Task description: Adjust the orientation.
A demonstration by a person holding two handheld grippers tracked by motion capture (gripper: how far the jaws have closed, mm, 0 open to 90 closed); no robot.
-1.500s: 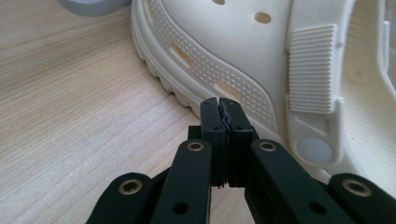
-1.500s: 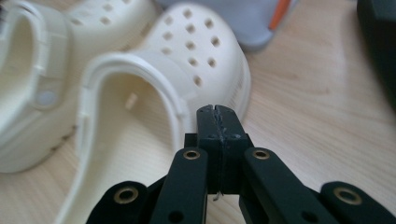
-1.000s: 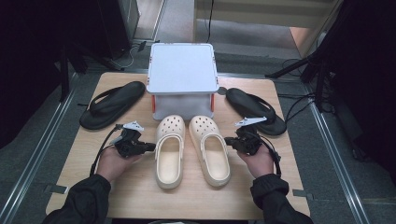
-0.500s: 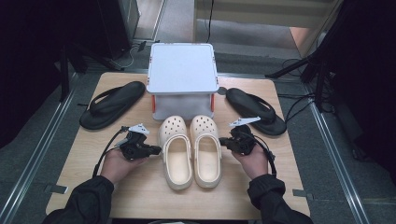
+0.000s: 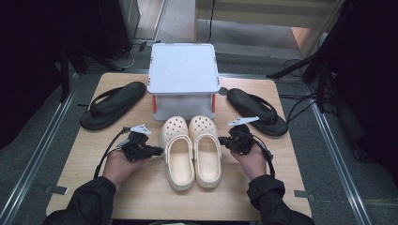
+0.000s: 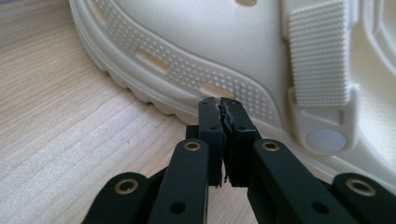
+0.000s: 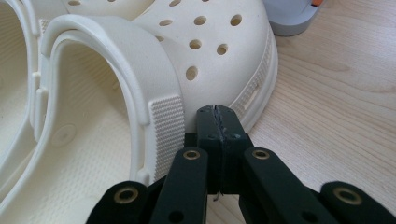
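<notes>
Cream clogs (image 5: 192,145) — flanked by closed left gripper (image 5: 157,151), right gripper (image 5: 222,142).

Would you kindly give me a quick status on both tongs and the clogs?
Left tongs shut, tips at left clog's outer side. Right tongs shut, against right clog. Clogs paired, toes toward grey box. Nothing in the way.

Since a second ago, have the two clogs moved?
Yes. The cream clogs have come together, side by side, and slid toward the grey box, their toes now close to its base. The shut left gripper and right gripper press their outer sides.
</notes>
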